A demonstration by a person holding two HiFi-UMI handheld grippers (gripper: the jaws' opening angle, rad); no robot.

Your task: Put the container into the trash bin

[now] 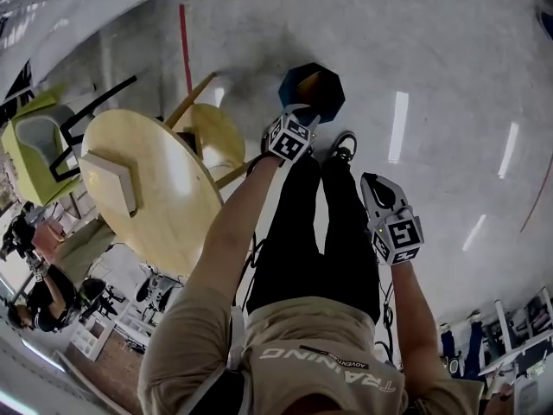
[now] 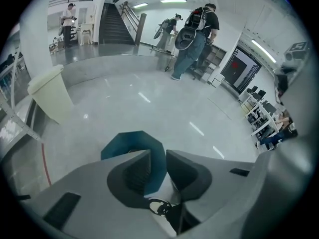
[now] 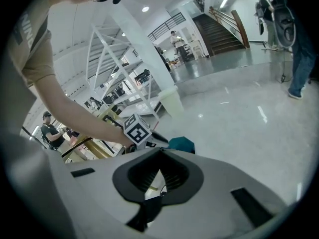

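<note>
The trash bin (image 1: 333,102) is a dark blue, eight-sided tub on the grey floor, just ahead of the person's shoes. Its inside shows orange-brown, and I cannot make out the container in it. My left gripper (image 1: 300,113) hangs over the bin's near rim, pointing steeply down. In the left gripper view its jaws (image 2: 158,156) stand open with nothing between them, and the bin (image 2: 117,146) shows below and beyond. My right gripper (image 1: 373,184) hangs low at the person's right side. Its fingertips (image 3: 159,152) meet and hold nothing, and the bin (image 3: 182,143) is just past them.
A round wooden table (image 1: 151,206) stands at the left with a pale flat box (image 1: 112,180) on it. A smaller wooden top (image 1: 216,137) and a green chair (image 1: 34,141) are near it. A cream bin (image 2: 50,93) stands farther off. People (image 2: 197,34) stand near the stairs.
</note>
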